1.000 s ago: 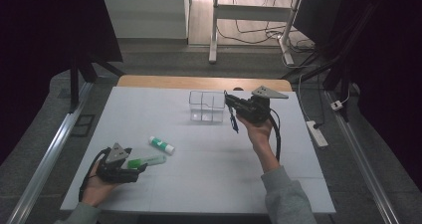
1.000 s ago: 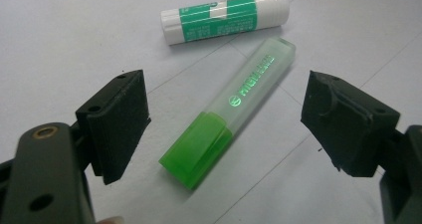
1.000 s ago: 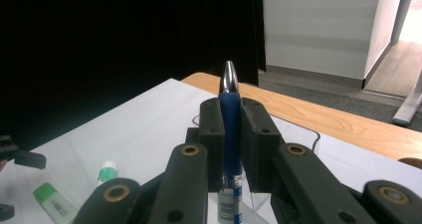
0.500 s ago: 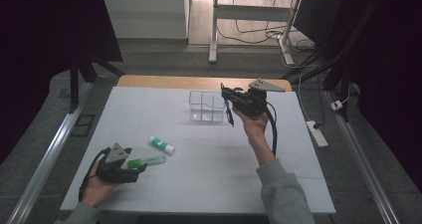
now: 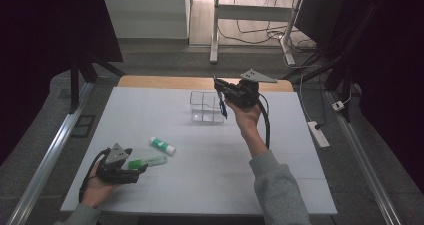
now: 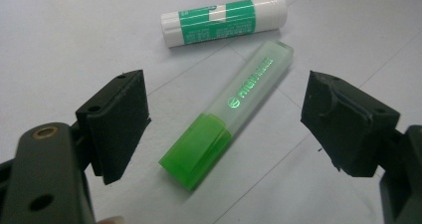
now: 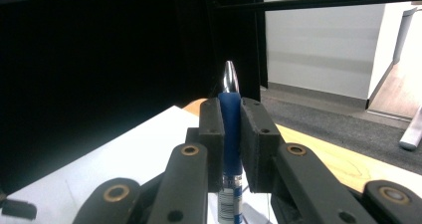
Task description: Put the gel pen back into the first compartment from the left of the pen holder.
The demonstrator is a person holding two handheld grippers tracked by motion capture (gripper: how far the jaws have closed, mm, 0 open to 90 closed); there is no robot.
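Right gripper (image 5: pixel 221 99), pen (image 5: pixel 220 104): higher, farther.

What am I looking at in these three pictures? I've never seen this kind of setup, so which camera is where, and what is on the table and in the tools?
There is no machine here: a person at a table holds a two-jaw tool in each hand. The wide picture comes from a fixed camera above, looking forward and down. The other two come from small cameras riding on the tools, each looking along its own black jaws.

The left hand-held gripper rests low near the table's front, jaws open on either side of a green highlighter without touching it. Just beyond lies a green-and-white glue stick.

The right hand-held gripper is raised near the far side, shut on a blue pen that stands upright between its jaws. In the high view it sits beside a clear box, which has dividers inside.
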